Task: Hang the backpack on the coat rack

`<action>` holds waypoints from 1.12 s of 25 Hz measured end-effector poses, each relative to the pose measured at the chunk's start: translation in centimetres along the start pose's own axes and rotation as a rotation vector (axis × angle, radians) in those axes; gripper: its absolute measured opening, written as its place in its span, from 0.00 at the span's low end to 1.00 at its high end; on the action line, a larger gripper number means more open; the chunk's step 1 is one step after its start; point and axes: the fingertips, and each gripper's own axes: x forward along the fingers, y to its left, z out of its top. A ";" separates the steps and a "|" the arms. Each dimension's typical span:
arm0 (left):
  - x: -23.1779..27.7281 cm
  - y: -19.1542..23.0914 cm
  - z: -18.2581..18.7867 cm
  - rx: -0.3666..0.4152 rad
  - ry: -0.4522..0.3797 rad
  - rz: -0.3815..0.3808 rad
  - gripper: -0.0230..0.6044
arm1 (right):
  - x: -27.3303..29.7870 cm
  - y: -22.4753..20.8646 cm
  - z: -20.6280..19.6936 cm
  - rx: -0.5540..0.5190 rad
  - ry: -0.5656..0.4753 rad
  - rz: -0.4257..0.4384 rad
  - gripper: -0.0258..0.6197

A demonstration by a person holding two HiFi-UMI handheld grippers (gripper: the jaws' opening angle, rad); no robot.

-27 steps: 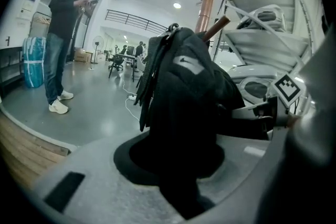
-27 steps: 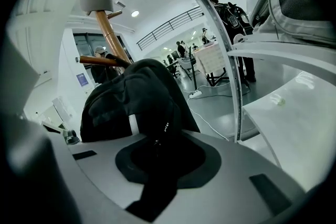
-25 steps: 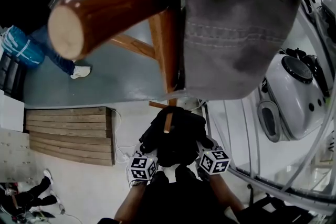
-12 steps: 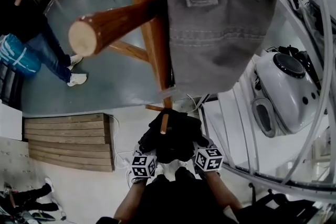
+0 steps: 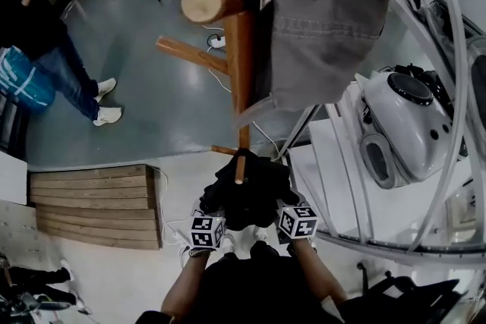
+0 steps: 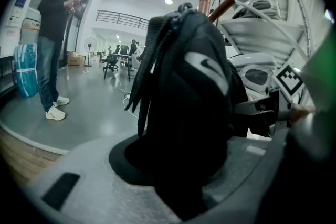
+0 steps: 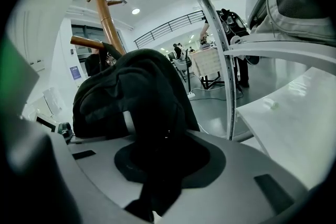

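Observation:
The black backpack (image 5: 254,197) hangs bunched between both grippers, right under a short lower peg (image 5: 240,167) of the wooden coat rack (image 5: 240,49). My left gripper (image 5: 218,214) grips its left side. Those jaws are opening, with the backpack's black fabric (image 6: 184,97) still filling the gap at the left gripper (image 6: 178,186). My right gripper (image 5: 279,206) holds the other side, its jaws easing apart slightly around a fold of the backpack (image 7: 131,97) at the right gripper (image 7: 163,181). The peg (image 6: 223,7) rises just behind the bag's top.
A grey cap (image 5: 326,19) hangs high on the rack. A person (image 5: 42,34) stands at the left beside a blue bag (image 5: 19,80). A wooden pallet (image 5: 95,205) lies at the lower left. White machines (image 5: 410,125) and a curved tube frame (image 5: 449,87) crowd the right.
The head view has swung, so the big upper peg and the cap look smaller and farther. The backpack and both grippers stay by the lower peg.

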 end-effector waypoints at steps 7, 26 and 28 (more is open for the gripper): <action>-0.6 -0.3 -0.3 0.042 0.029 -0.040 0.31 | -0.7 1.1 -0.1 -0.026 0.018 0.045 0.27; -12.9 -0.3 4.9 -0.013 -0.295 -0.002 0.35 | -9.8 5.1 4.4 -0.048 -0.218 0.070 0.21; -15.3 -1.2 7.4 -0.053 -0.412 -0.023 0.11 | -10.5 6.3 4.7 -0.051 -0.227 0.092 0.16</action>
